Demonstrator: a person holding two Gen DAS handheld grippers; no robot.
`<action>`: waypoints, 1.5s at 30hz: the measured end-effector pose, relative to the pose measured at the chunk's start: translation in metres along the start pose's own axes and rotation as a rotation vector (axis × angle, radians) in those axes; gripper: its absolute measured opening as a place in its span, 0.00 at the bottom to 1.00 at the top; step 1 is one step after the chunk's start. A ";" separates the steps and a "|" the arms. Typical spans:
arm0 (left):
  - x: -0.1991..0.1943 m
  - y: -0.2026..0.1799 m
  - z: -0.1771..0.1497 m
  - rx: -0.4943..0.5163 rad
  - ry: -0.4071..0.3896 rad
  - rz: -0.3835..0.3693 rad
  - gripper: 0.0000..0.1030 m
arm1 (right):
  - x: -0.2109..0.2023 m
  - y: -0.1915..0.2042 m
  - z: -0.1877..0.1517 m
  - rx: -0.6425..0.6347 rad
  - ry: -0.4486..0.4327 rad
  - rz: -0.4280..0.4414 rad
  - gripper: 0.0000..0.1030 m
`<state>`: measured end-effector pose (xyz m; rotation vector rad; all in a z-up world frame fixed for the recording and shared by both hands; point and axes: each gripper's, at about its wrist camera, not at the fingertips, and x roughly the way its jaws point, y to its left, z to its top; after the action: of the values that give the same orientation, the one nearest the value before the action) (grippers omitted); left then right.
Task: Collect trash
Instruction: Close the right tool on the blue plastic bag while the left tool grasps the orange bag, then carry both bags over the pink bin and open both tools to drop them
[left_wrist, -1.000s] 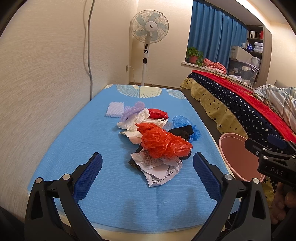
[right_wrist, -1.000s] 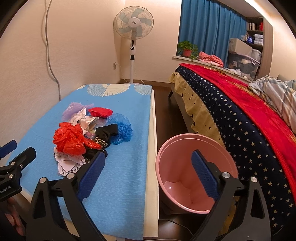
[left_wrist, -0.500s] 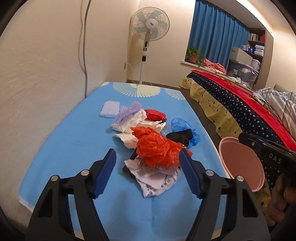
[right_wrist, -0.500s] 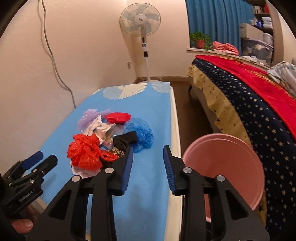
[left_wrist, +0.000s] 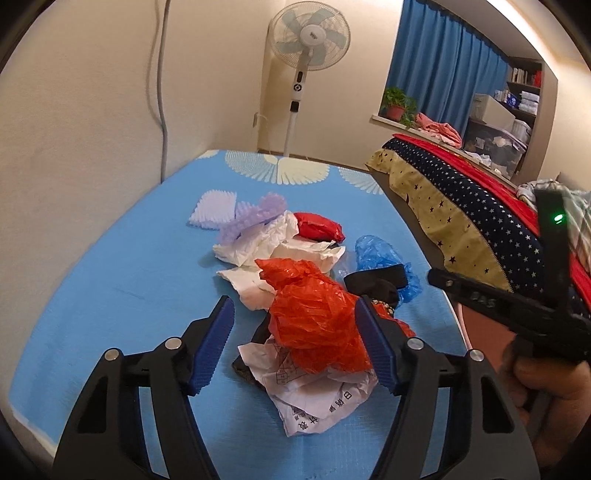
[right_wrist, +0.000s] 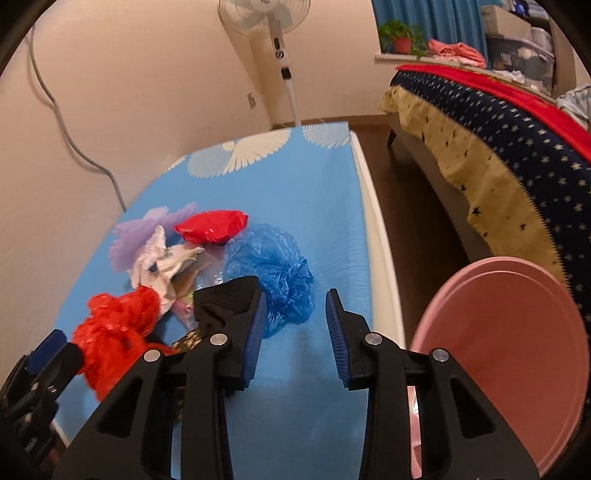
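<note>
A heap of trash lies on the blue mattress (left_wrist: 110, 280): an orange plastic bag (left_wrist: 314, 317), printed white paper (left_wrist: 314, 402), white crumpled paper (left_wrist: 266, 243), a red wrapper (left_wrist: 317, 227), a blue bag (left_wrist: 384, 258), purple and white foam nets (left_wrist: 251, 218). My left gripper (left_wrist: 295, 339) is open, its fingers either side of the orange bag, close above it. My right gripper (right_wrist: 295, 332) is open and empty just in front of the blue bag (right_wrist: 277, 273). A pink bin (right_wrist: 509, 354) stands on the floor to the right.
A wall runs along the mattress's left side. A bed with a starred cover (right_wrist: 498, 122) stands to the right across a strip of dark floor (right_wrist: 417, 221). A standing fan (left_wrist: 306, 55) is at the far end.
Both grippers moved forward and lower toward the trash heap. The left narrowed its opening around the orange bag. The right narrowed, then widened a little, swinging left toward the blue bag.
</note>
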<state>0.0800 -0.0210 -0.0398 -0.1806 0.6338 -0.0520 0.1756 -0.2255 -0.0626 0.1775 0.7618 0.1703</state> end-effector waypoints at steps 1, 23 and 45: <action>0.002 0.001 0.000 -0.005 0.004 -0.004 0.64 | 0.008 0.000 0.000 0.004 0.013 0.000 0.33; 0.001 0.002 0.008 -0.015 0.002 -0.045 0.21 | -0.008 0.002 0.009 -0.060 -0.038 0.008 0.01; -0.048 -0.048 0.033 0.120 -0.073 -0.099 0.20 | -0.161 -0.034 0.021 -0.064 -0.190 -0.124 0.01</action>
<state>0.0616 -0.0587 0.0230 -0.0974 0.5469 -0.1779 0.0790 -0.2957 0.0522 0.0837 0.5752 0.0588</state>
